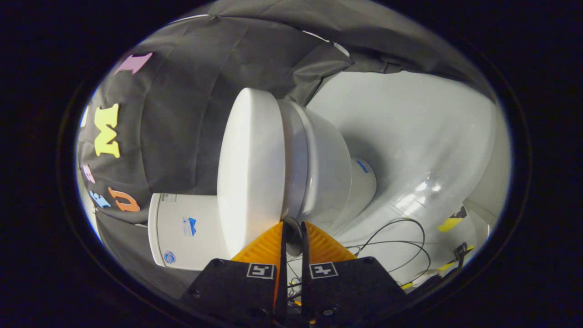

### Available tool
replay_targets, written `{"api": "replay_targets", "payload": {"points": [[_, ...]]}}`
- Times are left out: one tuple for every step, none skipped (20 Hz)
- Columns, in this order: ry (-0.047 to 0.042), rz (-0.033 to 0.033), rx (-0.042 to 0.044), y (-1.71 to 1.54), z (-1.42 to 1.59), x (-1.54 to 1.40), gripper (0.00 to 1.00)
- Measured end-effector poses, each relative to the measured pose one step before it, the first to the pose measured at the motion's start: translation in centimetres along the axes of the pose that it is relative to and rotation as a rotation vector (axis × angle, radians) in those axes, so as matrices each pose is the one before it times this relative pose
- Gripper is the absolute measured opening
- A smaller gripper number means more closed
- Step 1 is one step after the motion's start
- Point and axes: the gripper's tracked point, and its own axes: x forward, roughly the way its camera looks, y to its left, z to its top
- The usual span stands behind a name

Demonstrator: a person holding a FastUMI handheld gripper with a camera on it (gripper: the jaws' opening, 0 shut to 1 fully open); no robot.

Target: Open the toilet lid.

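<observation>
A white floor (410,136) fills the scene from about twelve to four o'clock of the tool, glossy with patches of reflected light. The camera is rolled on its side, so the floor appears as a wall on the right.

A white toilet (328,168) lies sideways across the middle, at twelve o'clock of the tool. Its bowl and pedestal point toward the floor at two o'clock. Its tank (186,230), a white box with small blue marks, sits at about ten o'clock of the tool, against the black cloth.

The toilet lid (250,168) is a broad, smooth white oval, down flat on the seat and not yet lifted. Its front edge reaches right to the tool's tips.

The tool (291,230) rises from six o'clock: two black blocks carrying orange ribbed fingers (262,246). The fingers are clenched nearly together with only a thin dark slit between them, their tips at the seam where the lid's front rim meets the seat. Whether they pinch the rim cannot be told.

Thin black cables (401,237) loop over the floor at three o'clock of the tool, near bits of yellow tape (450,224)
</observation>
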Motion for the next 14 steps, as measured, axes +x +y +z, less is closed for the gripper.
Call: {"api": "replay_targets", "payload": {"points": [[-0.00296, 0.00264, 0.0019, 0.023, -0.234, -0.042, 0.13], [-0.00545, 0.00282, 0.00896, 0.102, 0.426, -0.137, 0.12], [0.00324, 0.00322, 0.01471, 0.086, -0.11, 0.097, 0.1], [-0.00572, 0.00552, 0.0107, -0.06, 0.125, -0.04, 0.1], [0.00442, 0.00974, 0.01498, 0.003, -0.046, -0.037, 0.1], [0.0013, 0.00686, 0.02252, -0.041, -0.071, -0.069, 0.1], [0.00221, 0.00361, 0.02149, 0.032, 0.039, 0.053, 0.1], [0.00563, -0.00028, 0.01363, 0.193, -0.065, 0.031, 0.1], [-0.00129, -0.00726, 0.0033, 0.006, -0.133, 0.073, 0.1], [-0.00238, -0.009, -0.00747, -0.009, 0.055, -0.051, 0.1], [-0.00651, -0.00998, -0.01377, -0.057, 0.036, 0.005, 0.1], [-0.00462, -0.0097, -0.01464, 0.063, -0.021, 0.072, 0.1], [-0.00409, -0.00779, -0.01058, 0.104, -0.042, -0.113, 0.1], [-0.00544, -0.00806, -0.00745, 0.196, -0.023, 0.013, 0.1]]}}
